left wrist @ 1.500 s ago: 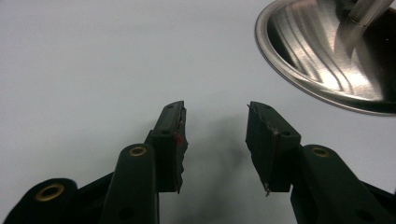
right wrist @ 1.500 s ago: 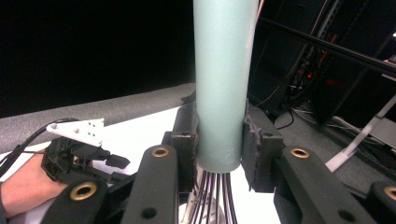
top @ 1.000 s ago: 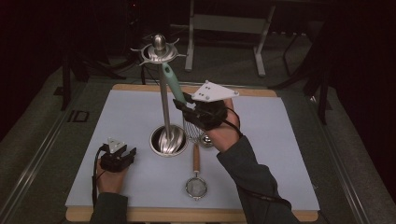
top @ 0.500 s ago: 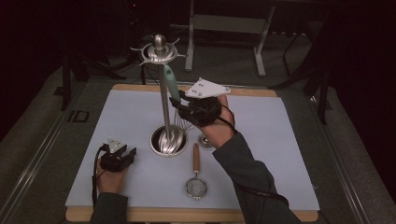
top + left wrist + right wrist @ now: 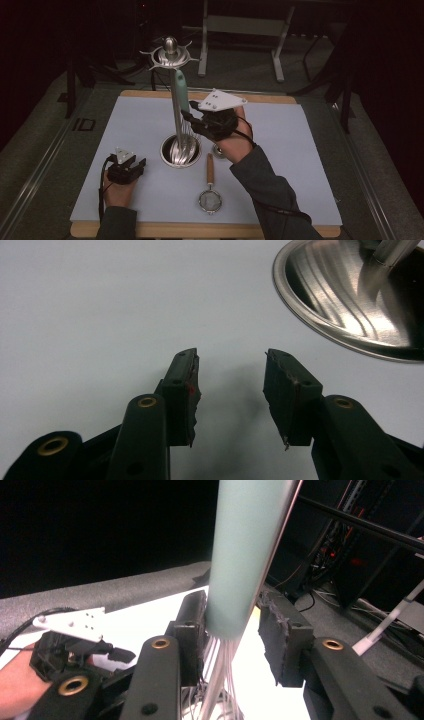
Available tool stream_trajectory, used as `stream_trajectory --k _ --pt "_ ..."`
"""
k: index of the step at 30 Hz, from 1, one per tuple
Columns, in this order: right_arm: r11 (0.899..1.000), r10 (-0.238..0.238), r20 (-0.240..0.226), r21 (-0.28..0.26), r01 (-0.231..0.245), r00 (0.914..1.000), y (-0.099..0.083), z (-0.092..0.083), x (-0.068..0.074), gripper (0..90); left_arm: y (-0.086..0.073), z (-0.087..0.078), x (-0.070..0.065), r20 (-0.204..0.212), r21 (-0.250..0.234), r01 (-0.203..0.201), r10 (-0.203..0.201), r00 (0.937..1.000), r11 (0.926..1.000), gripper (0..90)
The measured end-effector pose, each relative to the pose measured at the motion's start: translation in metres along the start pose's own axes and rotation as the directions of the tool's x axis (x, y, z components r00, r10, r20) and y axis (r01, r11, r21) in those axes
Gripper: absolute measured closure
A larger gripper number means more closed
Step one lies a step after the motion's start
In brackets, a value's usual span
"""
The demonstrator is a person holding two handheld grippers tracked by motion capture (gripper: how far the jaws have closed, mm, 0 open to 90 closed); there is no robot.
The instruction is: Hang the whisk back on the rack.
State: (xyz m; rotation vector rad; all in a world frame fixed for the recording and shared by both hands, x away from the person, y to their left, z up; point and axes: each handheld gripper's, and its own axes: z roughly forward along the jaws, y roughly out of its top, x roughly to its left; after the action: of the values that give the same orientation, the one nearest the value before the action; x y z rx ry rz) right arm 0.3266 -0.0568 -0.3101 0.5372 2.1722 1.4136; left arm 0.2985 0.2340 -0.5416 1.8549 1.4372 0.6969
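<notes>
A steel utensil stand (image 5: 171,55) rises from a round dish base (image 5: 180,150) on the pale blue mat. A whisk with a teal handle (image 5: 180,90) hangs from the stand's top ring, close along the pole. My right gripper (image 5: 186,112) reaches in from the right, and its jaws have just been opening. In the right gripper view the teal handle (image 5: 245,555) stands between the pads, with a gap at the right pad (image 5: 280,640). My left gripper (image 5: 135,165) rests on the mat left of the base, open and empty (image 5: 230,385).
A small strainer with a wooden handle (image 5: 210,185) lies on the mat in front of the base. The dish rim (image 5: 320,325) is just ahead and right of the left gripper. The mat sits on a wooden board (image 5: 150,230); dark frames stand behind.
The whisk handle has swung from a tilt to hang upright beside the pole. The right gripper's jaws have widened around it. The left gripper has not moved.
</notes>
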Motion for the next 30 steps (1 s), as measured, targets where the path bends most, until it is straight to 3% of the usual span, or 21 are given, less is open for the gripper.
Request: stream_trajectory --k 8,14,19,30 --pt "1.0 -0.006 -0.008 0.021 0.006 0.9999 -0.009 -0.01 -0.003 62.7 0.0 0.0 0.0 0.001 0.003 -0.001 0.001 1.0 1.0 57.5" --pt "0.994 -0.043 -0.028 0.095 0.046 0.9987 -0.022 -0.013 -0.001 62.4 0.0 0.0 0.0 -0.001 0.003 -0.001 0.001 1.0 1.0 57.4" --pt "0.983 -0.056 -0.025 0.172 0.059 0.9981 -0.035 -0.012 -0.003 63.2 0.0 0.0 0.0 -0.002 0.002 0.001 -0.001 1.0 1.0 57.4" --pt "0.972 -0.011 -0.019 0.234 0.015 0.9998 -0.059 -0.019 -0.011 62.9 0.0 0.0 0.0 -0.003 0.001 -0.001 0.001 1.0 1.0 57.4"
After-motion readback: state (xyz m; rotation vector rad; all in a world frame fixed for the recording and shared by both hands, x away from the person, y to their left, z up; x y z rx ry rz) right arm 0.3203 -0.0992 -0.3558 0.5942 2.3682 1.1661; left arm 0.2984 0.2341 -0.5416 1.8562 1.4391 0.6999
